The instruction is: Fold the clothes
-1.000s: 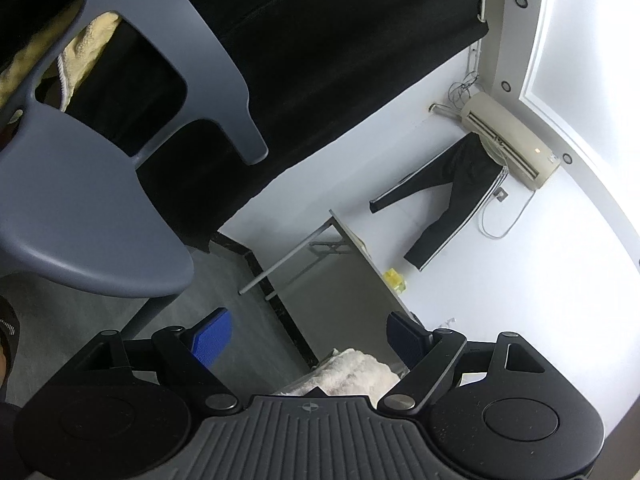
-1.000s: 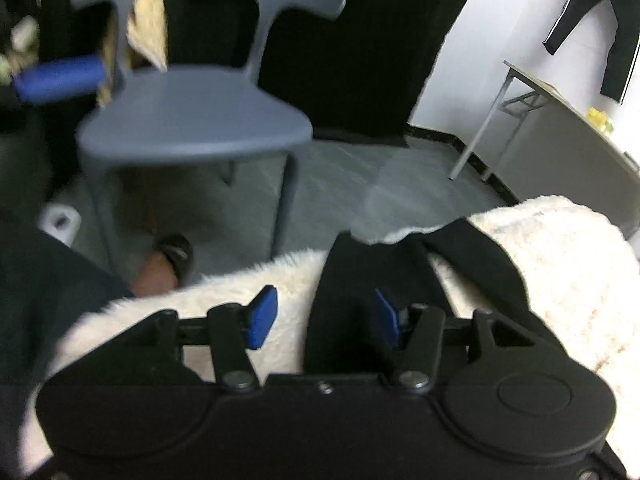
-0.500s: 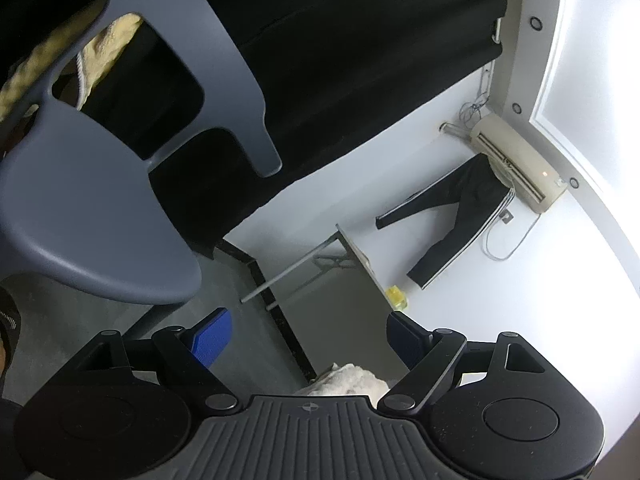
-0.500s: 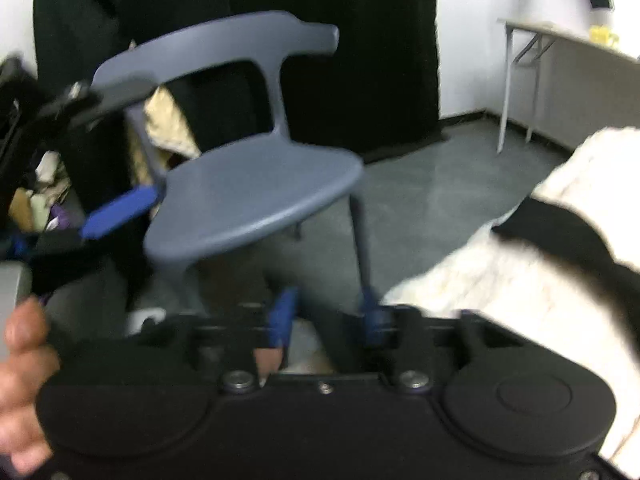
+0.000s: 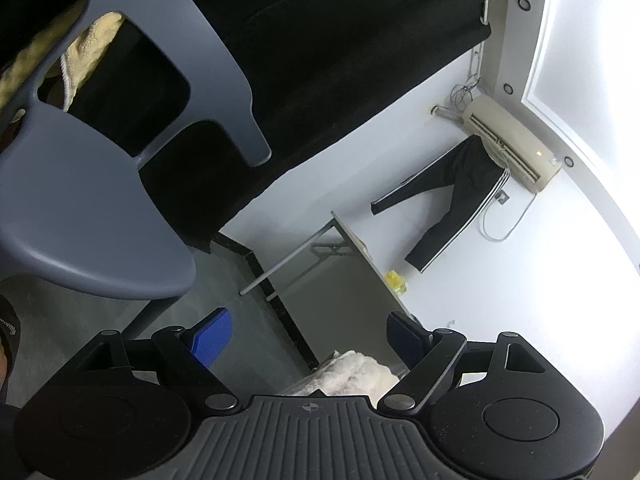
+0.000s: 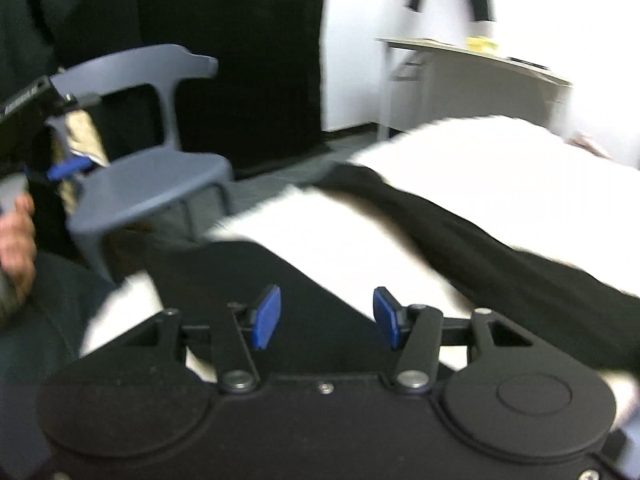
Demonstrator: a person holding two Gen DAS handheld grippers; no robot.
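Black garment [image 6: 460, 236]; one grey chair [image 6: 156, 184]

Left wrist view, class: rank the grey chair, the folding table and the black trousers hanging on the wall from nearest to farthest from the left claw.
1. Grey chair: nearest the left claw, upper left of it.
2. Folding table: farther, by the white wall, just above the claw.
3. Black trousers: farthest, hung on the wall under the air conditioner, upper right.

A grey plastic chair [image 5: 92, 216] stands on the grey floor [image 5: 224, 292] before a black curtain [image 5: 340, 60]. Beyond it, a folding table [image 5: 352, 276] meets the white wall [image 5: 500, 300], under an air conditioner [image 5: 508, 142].
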